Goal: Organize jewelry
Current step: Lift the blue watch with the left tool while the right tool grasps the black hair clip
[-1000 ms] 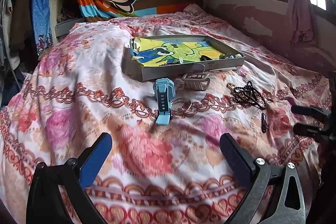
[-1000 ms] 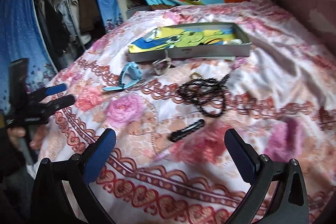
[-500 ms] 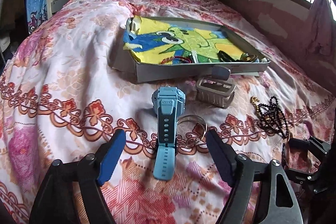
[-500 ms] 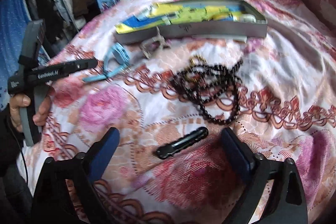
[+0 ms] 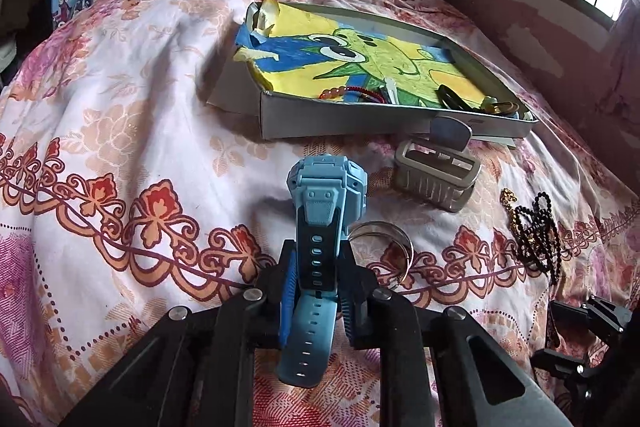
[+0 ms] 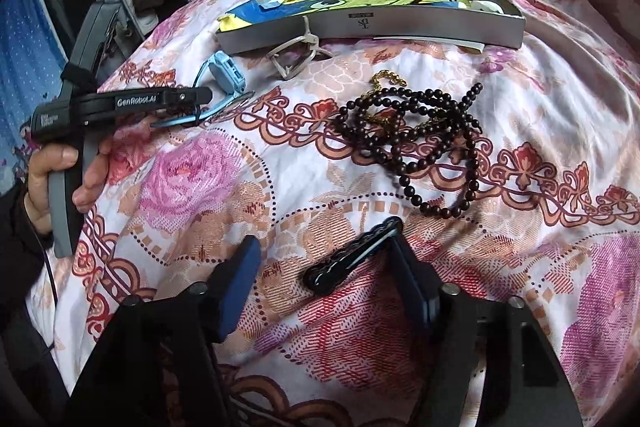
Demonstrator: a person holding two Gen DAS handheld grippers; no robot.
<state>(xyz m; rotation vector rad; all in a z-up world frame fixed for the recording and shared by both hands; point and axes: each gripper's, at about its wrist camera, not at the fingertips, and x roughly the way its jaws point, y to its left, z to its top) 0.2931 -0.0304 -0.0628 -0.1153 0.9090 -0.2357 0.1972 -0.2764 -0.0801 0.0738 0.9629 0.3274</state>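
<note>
A light blue watch (image 5: 326, 187) lies on the flowered bedspread. My left gripper (image 5: 316, 291) is closing, and its blue pads press both sides of the strap. In the right wrist view a black hair clip (image 6: 352, 259) lies slantwise between the fingers of my right gripper (image 6: 324, 279). That gripper's jaws are closing: the clip's far end touches the right finger, while the left pad (image 6: 240, 279) is still apart from it. A grey box (image 5: 360, 123) lined with a cartoon drawing holds a few small pieces.
A silver watch case (image 5: 436, 179) and a metal bangle (image 5: 384, 239) lie right of the blue watch. A tangle of black beads (image 6: 432, 143) with a gold chain (image 6: 388, 79) lies beyond the clip. A person's hand (image 6: 60, 171) holds the left gripper's handle.
Both grippers came down toward the bed and narrowed. The left one closed onto the blue watch's strap; the right one drew in around the black hair clip.
</note>
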